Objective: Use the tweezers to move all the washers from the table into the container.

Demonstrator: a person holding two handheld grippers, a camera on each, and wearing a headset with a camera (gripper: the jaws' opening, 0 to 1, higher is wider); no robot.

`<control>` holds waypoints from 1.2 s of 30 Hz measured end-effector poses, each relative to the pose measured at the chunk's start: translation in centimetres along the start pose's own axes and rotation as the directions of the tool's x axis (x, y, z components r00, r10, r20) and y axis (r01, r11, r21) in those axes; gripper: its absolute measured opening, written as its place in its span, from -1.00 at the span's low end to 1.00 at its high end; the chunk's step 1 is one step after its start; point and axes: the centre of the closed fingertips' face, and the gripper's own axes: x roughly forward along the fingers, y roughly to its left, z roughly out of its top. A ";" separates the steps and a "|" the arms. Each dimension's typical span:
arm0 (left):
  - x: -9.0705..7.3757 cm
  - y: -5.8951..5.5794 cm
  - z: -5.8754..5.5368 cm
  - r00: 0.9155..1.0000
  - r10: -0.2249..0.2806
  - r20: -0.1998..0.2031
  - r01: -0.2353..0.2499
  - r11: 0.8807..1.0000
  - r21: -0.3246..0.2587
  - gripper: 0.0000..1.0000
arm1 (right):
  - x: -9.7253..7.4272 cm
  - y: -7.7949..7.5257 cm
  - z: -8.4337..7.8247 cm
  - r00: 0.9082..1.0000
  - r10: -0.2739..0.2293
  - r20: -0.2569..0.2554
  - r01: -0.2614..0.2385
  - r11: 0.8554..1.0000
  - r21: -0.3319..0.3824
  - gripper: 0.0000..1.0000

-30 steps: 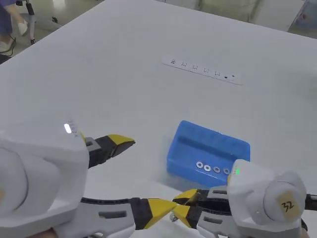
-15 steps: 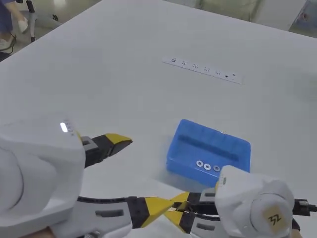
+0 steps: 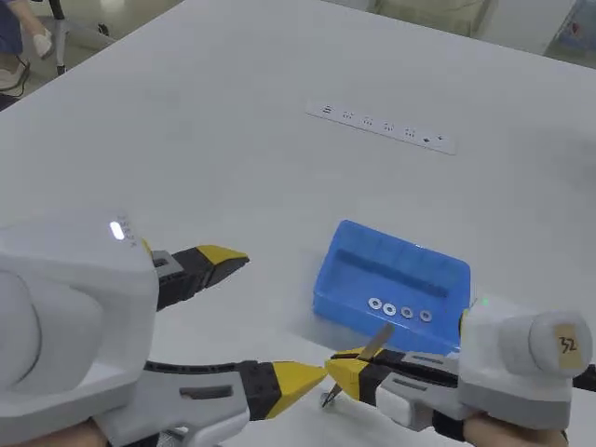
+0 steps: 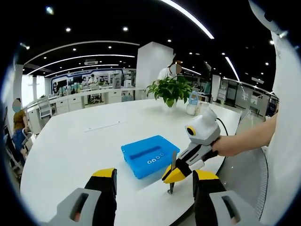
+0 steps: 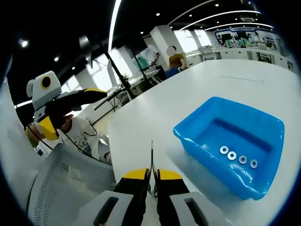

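So from the headset I've got the blue container (image 3: 372,240) sitting on the white tabletop (image 3: 186,140), and four washers (image 3: 399,310) are lying in a neat row on its floor, close to the wall nearest me. My right tool (image 3: 343,372) sits just in front of that near wall, at its corner, with its jaws squeezed shut on the tweezers (image 3: 358,363). The tweezers stick out both ways from the jaws: one end angles up toward the container and the pointed end aims down at the tabletop in front of it. In the left gripper view that point looks right at the surface, but I honestly can't tell if it's touching. My left tool (image 3: 282,318) is off to the left of the container with its jaws spread wide and nothing between them, and its lower yellow tip is just beside the right tool's tips. Beyond the container, well apart from it on the far side, a white power strip (image 3: 382,128) lies flat on the tabletop.
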 end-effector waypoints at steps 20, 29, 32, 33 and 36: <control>0.0 0.2 -0.4 1.000 0.000 0.002 0.000 1.000 -0.017 0.29 | -1.6 -2.9 9.3 0.967 -0.010 0.254 0.013 1.000 -0.008 -0.94; -0.2 0.7 -0.6 1.000 0.010 -0.001 -0.010 1.000 -0.020 0.29 | 0.6 -7.2 9.0 0.971 -0.126 0.201 0.134 0.991 -0.022 -0.94; -0.3 0.8 -0.7 1.000 0.013 -0.003 -0.013 1.000 -0.023 0.28 | 1.3 -7.8 8.2 0.976 -0.145 0.161 0.152 0.988 -0.034 -0.94; -0.4 0.9 -0.7 1.000 0.014 -0.002 -0.014 1.000 -0.024 0.28 | 1.5 -8.0 7.9 0.978 -0.149 0.146 0.159 0.986 -0.056 -0.94; -0.4 1.0 -0.8 1.000 0.018 -0.004 -0.018 0.999 -0.028 0.28 | 1.8 -8.5 7.4 0.978 -0.173 0.116 0.184 0.978 -0.096 -0.94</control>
